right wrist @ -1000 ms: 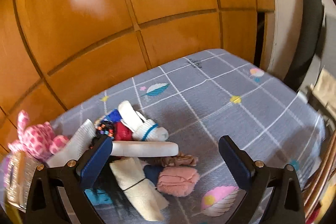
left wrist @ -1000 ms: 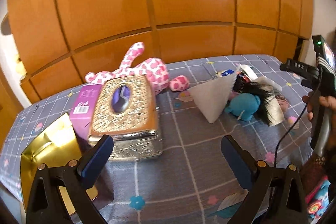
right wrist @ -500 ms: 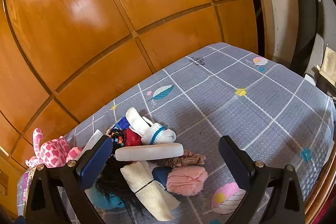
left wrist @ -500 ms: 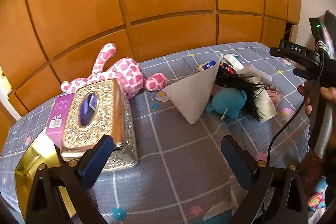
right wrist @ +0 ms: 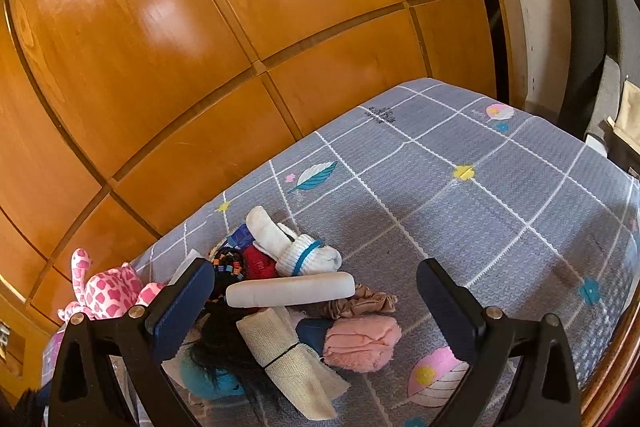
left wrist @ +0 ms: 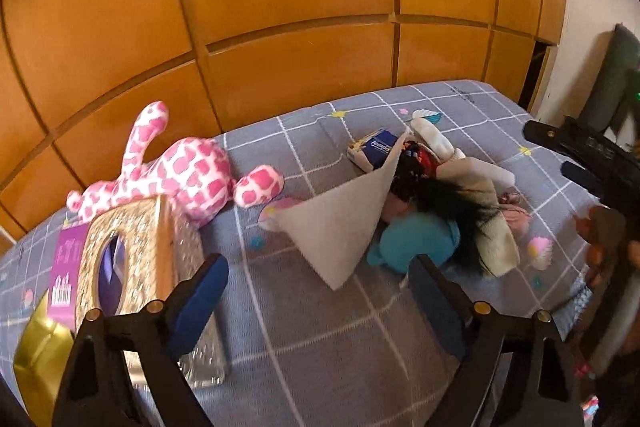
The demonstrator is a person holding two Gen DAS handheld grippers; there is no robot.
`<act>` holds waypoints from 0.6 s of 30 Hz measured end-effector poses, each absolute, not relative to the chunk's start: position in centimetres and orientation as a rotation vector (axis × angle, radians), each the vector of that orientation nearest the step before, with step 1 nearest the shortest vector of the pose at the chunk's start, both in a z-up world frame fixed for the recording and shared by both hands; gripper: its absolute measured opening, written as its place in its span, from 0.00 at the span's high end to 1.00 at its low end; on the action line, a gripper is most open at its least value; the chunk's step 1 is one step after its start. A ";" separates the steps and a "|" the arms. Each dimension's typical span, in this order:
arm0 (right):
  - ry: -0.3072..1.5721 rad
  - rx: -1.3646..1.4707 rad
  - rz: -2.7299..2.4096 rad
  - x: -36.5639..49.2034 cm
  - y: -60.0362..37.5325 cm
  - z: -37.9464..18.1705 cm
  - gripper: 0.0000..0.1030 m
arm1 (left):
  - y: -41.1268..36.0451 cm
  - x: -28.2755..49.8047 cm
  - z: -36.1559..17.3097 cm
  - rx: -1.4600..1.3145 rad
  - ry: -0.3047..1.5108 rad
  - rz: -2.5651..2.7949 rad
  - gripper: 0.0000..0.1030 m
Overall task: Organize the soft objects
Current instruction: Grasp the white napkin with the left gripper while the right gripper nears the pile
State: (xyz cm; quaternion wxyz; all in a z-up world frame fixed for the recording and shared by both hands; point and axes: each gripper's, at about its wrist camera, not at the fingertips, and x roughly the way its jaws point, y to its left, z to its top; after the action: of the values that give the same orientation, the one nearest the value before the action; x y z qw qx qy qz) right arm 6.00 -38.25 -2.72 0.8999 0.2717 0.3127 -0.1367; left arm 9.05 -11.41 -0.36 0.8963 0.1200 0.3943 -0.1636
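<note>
A heap of soft things lies on the grey checked bedsheet: a white sock with a blue band, a white tube, a pink fluffy roll, a beige rolled cloth, black hair and a teal plush. A white triangular cloth leans on the heap's left side. My right gripper hovers open over the heap. My left gripper points at the cloth's tip with its jaws closing and only sheet between them. The pink spotted plush lies at the left.
A gold tissue box, a purple box and a gold bag sit left of my left gripper. A wooden panel wall backs the bed. A black chair stands right. A hand holds the other gripper's body.
The left wrist view has swung right, toward the heap; the tissue box slid to the left edge and the left jaws narrowed a little. The right gripper stayed over the heap, slightly rolled.
</note>
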 end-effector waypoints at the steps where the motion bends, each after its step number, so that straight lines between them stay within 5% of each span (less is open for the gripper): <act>1: 0.648 0.564 -0.277 6.0 -38.2 -2.7 0.00 | -11.9 9.6 -0.6 0.264 0.817 -0.337 0.11; 18: 0.666 0.583 -0.227 6.3 -38.3 -3.1 0.00 | -17.8 17.3 -5.4 0.250 0.950 -0.354 0.09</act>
State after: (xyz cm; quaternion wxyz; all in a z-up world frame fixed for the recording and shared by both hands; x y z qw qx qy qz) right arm 6.33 -38.26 -3.11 0.8973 0.2816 0.3216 -0.1098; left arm 17.27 -17.75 -5.43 0.8669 0.1193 0.4535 -0.1688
